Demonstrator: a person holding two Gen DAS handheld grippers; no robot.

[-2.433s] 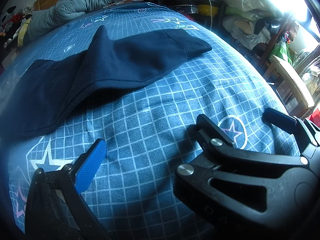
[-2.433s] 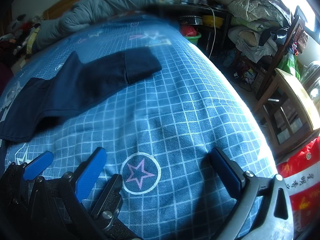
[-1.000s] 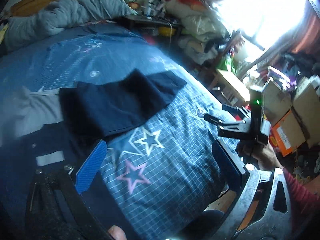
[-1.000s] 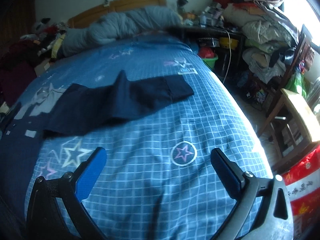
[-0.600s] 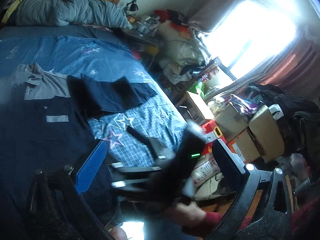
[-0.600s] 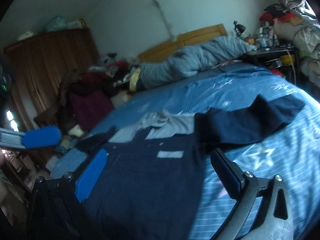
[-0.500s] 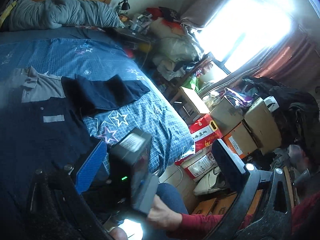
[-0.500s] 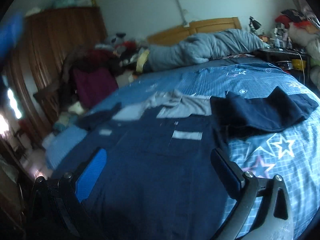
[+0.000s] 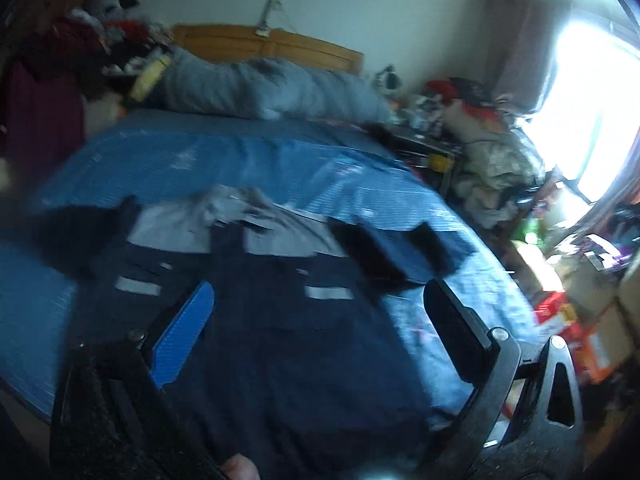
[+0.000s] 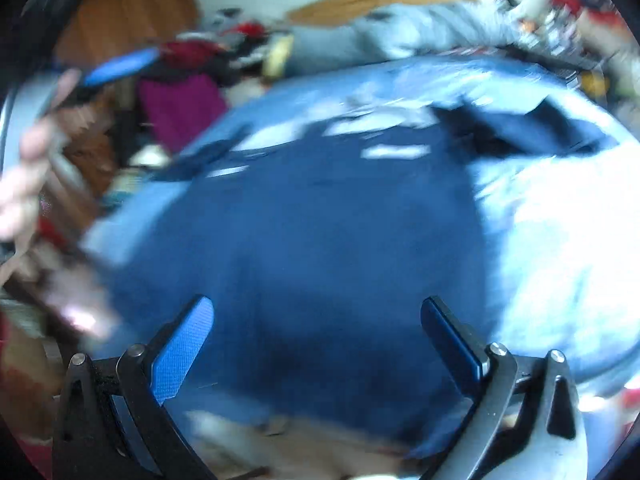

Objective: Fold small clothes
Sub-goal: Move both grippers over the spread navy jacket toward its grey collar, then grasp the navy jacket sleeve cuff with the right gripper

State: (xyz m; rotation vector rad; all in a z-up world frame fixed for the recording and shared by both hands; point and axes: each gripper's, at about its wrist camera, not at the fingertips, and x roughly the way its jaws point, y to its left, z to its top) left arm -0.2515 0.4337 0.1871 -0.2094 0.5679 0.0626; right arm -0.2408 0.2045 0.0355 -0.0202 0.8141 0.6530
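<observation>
Left wrist view: my left tongs [image 9: 316,332] stand wide open with nothing between the fingers, held above the near part of the bed [image 9: 248,152]. A dark navy shirt [image 9: 288,344] lies spread flat on the blue bedsheet, its grey collar and shoulder panels [image 9: 224,224] toward the far side. Two pale strips show on its chest. Its right sleeve [image 9: 400,252] lies folded inward near the right edge of the bed; its left sleeve [image 9: 80,236] extends out to the left. A grey duvet [image 9: 264,88] is bunched at the far end, against a wooden headboard [image 9: 272,48].

Right wrist view: heavily blurred. My right tongs [image 10: 316,332] are also wide open and hold nothing, positioned over the near hem area of the shirt [image 10: 328,240]. At the left edge I see a hand [image 10: 28,184] and a blue finger pad [image 10: 120,66] of the other tongs; detail there cannot be resolved.
</observation>
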